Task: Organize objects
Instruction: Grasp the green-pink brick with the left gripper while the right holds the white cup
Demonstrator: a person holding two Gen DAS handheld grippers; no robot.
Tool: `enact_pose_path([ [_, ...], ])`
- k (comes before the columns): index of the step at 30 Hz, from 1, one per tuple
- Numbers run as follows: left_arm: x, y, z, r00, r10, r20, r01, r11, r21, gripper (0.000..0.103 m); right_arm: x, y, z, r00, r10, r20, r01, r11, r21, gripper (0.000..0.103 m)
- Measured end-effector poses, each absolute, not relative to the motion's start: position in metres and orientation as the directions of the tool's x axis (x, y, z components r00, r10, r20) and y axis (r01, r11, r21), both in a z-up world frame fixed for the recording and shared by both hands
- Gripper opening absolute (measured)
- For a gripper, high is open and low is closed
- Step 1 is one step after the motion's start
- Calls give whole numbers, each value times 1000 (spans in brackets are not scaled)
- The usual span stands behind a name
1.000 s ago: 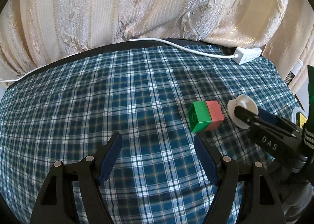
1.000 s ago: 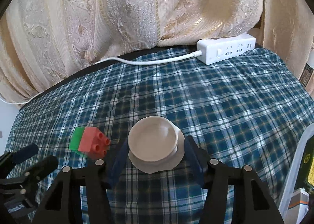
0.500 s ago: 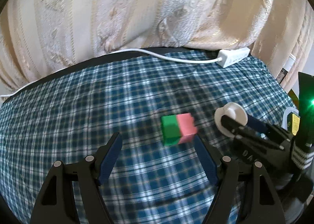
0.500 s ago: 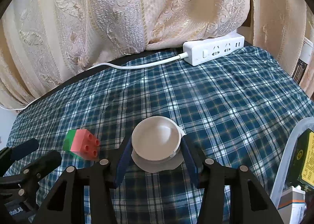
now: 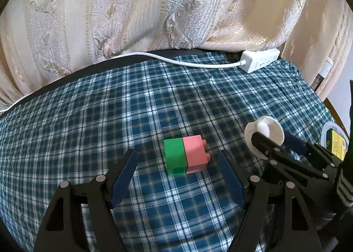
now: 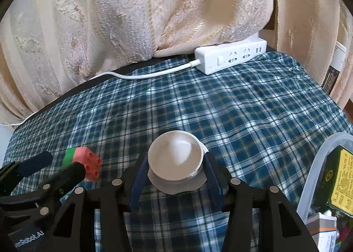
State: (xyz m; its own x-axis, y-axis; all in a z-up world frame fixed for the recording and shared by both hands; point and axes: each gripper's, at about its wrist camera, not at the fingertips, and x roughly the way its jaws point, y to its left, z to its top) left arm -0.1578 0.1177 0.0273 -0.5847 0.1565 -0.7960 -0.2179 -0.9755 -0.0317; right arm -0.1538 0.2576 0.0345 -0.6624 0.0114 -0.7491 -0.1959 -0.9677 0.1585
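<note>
A toy block, half green and half pink [image 5: 185, 157], lies on its side on the blue checked cloth [image 5: 110, 119]. My left gripper [image 5: 176, 174] is open, one finger on either side of the block, and neither pad touches it. In the right wrist view the same block [image 6: 82, 159] shows at the left, partly behind the left gripper [image 6: 59, 163]. My right gripper [image 6: 175, 170] is shut on a small white round cup [image 6: 175, 159] with a flat flange, bottom facing the camera. From the left wrist view that cup [image 5: 268, 130] sits in the right gripper [image 5: 272, 141], right of the block.
A white power strip [image 6: 229, 57] with its cable [image 5: 176, 61] lies at the cloth's far edge, under a cream patterned curtain [image 5: 154, 9]. A clear plastic bin [image 6: 320, 163] holding a yellow-labelled pack [image 6: 339, 174] stands at the right edge.
My left gripper has moved right, so the block went from beyond its right finger to between both fingers. The right gripper has stayed shut on the cup, nearly in place.
</note>
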Motion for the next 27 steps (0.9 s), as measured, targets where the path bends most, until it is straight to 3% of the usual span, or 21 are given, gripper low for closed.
enact_pose_path([
  [14,-173,117,7,-569,134,-811,-191,-981,-28,74,-156,261,35,-660,42,-750,-227,-963,146,54],
  [17,-175,116,3,-563,131,-816,-186,-982,-29,58,-156,261,35,-660,43,-750,-225,-964,143,54],
  [21,-175,114,3,-572,126,-811,-176,-984,-29,45,-156,259,35,-660,45,-750,-224,-965,139,54],
  [27,-172,110,7,-586,116,-802,-162,-986,-25,44,-154,258,38,-668,49,-743,-224,-965,138,54],
])
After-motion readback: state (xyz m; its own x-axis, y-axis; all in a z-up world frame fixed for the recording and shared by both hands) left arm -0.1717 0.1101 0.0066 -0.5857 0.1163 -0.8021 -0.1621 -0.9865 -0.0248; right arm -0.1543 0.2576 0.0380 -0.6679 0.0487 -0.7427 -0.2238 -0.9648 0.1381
